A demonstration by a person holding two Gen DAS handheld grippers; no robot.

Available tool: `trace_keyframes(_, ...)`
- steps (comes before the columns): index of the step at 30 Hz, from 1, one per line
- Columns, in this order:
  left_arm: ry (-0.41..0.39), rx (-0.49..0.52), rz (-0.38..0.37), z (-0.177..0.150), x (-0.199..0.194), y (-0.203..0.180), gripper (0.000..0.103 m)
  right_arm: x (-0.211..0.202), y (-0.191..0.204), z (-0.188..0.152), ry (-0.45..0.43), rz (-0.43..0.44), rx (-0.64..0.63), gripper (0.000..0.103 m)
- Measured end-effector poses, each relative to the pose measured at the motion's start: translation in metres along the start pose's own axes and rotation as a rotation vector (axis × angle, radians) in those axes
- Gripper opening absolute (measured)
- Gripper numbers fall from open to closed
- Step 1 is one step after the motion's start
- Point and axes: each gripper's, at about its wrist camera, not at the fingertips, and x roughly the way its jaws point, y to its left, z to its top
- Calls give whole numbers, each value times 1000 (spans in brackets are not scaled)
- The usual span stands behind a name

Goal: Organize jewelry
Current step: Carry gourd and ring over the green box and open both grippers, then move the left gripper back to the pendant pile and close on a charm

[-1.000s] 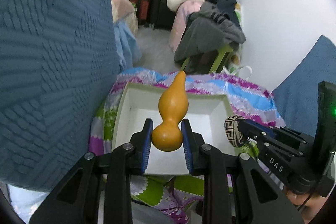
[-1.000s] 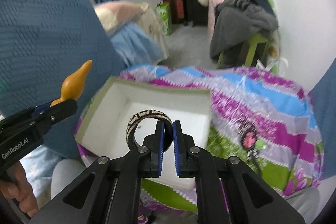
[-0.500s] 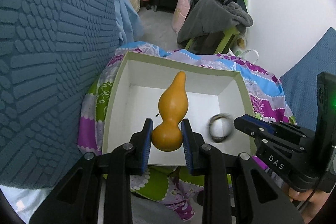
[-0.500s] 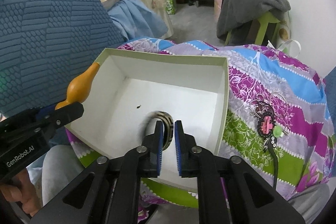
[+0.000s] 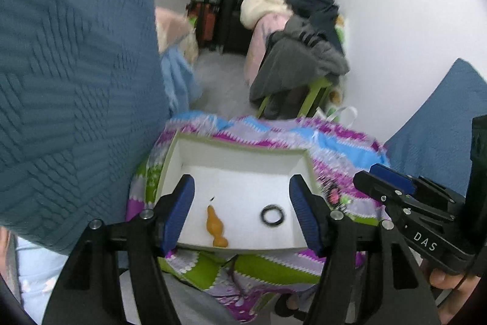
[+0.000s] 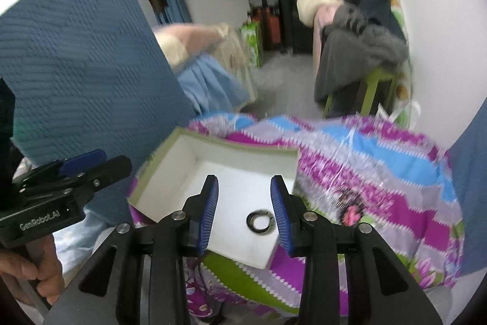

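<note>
White box on patterned quilt, below both my grippers. My left gripper fingers opening, nothing between; orange gourd lies on box floor beneath. My right gripper fingers opening, empty; patterned ring flat below them.

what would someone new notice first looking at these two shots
Most likely the shallow white box on the bright purple, blue and green quilt, with an orange gourd-shaped piece lying left of a dark patterned ring on its floor. Next, the left gripper and right gripper above the box, jaws opening, nothing between them. A pink and black ornament lies on the quilt right of the box.
</note>
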Motion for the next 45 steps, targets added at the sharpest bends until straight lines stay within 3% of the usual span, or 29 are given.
trace_keyframes(7,-81,52,-17,7,-39,-40,65,-63,-12,5,-130,-2,-13,35)
trace_keyframes(18,-127,69,-36,-6,-60,-77,65,-110,-41,-13,-211,-35,-1,35)
trace_keyframes(32,-119,65,-75,-34,-51,-112,65,-128,-82,-56,-211,-110,23,35)
trace_keyframes(45,-55,35,-121,-72,-16,-130,65,-118,-116,-113,-176,-154,60,35)
